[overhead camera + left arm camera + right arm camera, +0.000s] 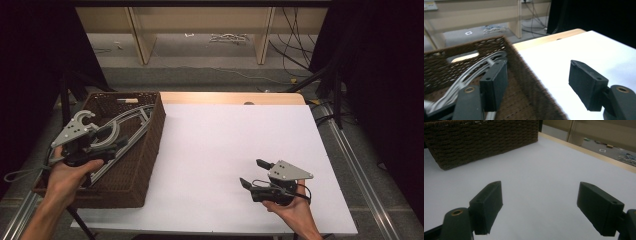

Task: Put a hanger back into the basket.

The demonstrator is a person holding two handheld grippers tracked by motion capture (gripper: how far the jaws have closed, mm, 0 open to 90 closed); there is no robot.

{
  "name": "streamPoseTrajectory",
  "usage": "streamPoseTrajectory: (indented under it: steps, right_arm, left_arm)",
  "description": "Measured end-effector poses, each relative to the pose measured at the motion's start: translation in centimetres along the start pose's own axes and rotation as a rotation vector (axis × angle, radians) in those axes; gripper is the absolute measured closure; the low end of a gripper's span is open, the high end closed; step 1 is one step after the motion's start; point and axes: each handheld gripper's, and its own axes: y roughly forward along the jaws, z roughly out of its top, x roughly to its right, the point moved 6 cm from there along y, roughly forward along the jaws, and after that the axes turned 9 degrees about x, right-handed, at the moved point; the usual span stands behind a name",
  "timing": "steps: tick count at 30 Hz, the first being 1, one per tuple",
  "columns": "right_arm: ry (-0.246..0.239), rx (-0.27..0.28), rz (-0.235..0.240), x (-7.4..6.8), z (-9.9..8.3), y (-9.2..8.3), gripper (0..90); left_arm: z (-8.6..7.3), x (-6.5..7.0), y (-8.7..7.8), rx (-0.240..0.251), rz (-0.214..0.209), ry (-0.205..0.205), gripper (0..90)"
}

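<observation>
Left tool (536, 85) gapes above basketed hangers (474, 71).

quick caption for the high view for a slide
Left gripper open over the wicker basket of grey hangers.

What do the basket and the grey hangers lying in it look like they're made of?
Basket: dark brown woven wicker or rattan, matte; the braided rows and small gaps in its wall show in both gripper views.
Hangers: pale grey, smooth and slightly glossy, with thin curved arms; probably moulded plastic, though painted metal can't be ruled out.
</observation>
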Motion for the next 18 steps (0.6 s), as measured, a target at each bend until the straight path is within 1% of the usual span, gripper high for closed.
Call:
streamPoseTrajectory:
  steps: [1, 3, 5, 6, 7, 8, 9, 10, 11, 12, 13, 16, 17, 18]
  right_arm:
    - [0.002, 0.002, -0.001, 0.0, 0.0, 0.0, 21.5]
    - [0.006, 0.011, -0.004, 0.0, 0.1, 0.1, 21.4]
    - [0.011, 0.009, -0.002, -0.1, 0.1, 0.0, 21.4]
    - [0.017, 0.017, 0.002, -0.2, 0.1, 0.0, 21.3]
    - [0.014, 0.009, 0.0, -0.2, 0.1, -0.1, 21.2]
    - [0.005, 0.018, -0.005, -0.1, 0.2, -0.1, 20.9]
    - [0.013, 0.01, -0.001, -0.2, 0.1, -0.1, 20.8]
    - [0.012, 0.014, -0.004, -0.3, 0.1, -0.2, 20.8]
    - [0.016, 0.022, -0.001, -0.4, 0.1, -0.1, 20.6]
    - [0.002, 0.013, -0.012, -0.3, 0.1, -0.3, 20.1]
    - [0.01, 0.023, -0.006, -0.3, 0.1, -0.2, 19.8]
    - [0.015, 0.016, -0.006, -0.4, 0.1, -0.2, 18.9]
    - [0.018, 0.017, -0.005, -0.4, 0.1, -0.2, 18.6]
    - [0.024, 0.024, -0.004, -0.5, 0.1, -0.1, 18.5]
  left_arm:
    - [0.0, 0.0, 0.0, 0.0, 0.0, 0.0, 30.9]
    - [0.0, 1.2, 0.3, 0.013, -0.032, 0.002, 29.5]
    - [0.0, 2.0, 0.4, 0.021, -0.049, 0.007, 28.2]
    - [0.0, 2.2, 0.5, 0.025, -0.055, 0.009, 27.7]
    - [0.0, 2.7, 0.6, 0.034, -0.069, 0.007, 26.7]
    - [0.0, 2.9, 0.6, 0.04, -0.075, 0.005, 25.6]
    - [-0.1, 3.3, 0.7, 0.045, -0.082, 0.002, 24.7]
    - [-0.1, 3.6, 0.7, 0.052, -0.083, -0.008, 22.5]
    - [-0.1, 3.9, 0.8, 0.051, -0.093, -0.021, 18.7]
    - [-0.1, 4.2, 0.8, 0.053, -0.105, -0.023, 17.1]
    - [-0.1, 4.6, 0.8, 0.061, -0.116, -0.019, 17.6]
    - [-0.3, 5.5, 1.0, 0.059, -0.123, -0.013, 16.9]
    - [-0.3, 5.5, 1.0, 0.059, -0.123, -0.013, 17.0]
    - [-0.5, 6.0, 1.1, 0.062, -0.125, -0.011, 17.0]
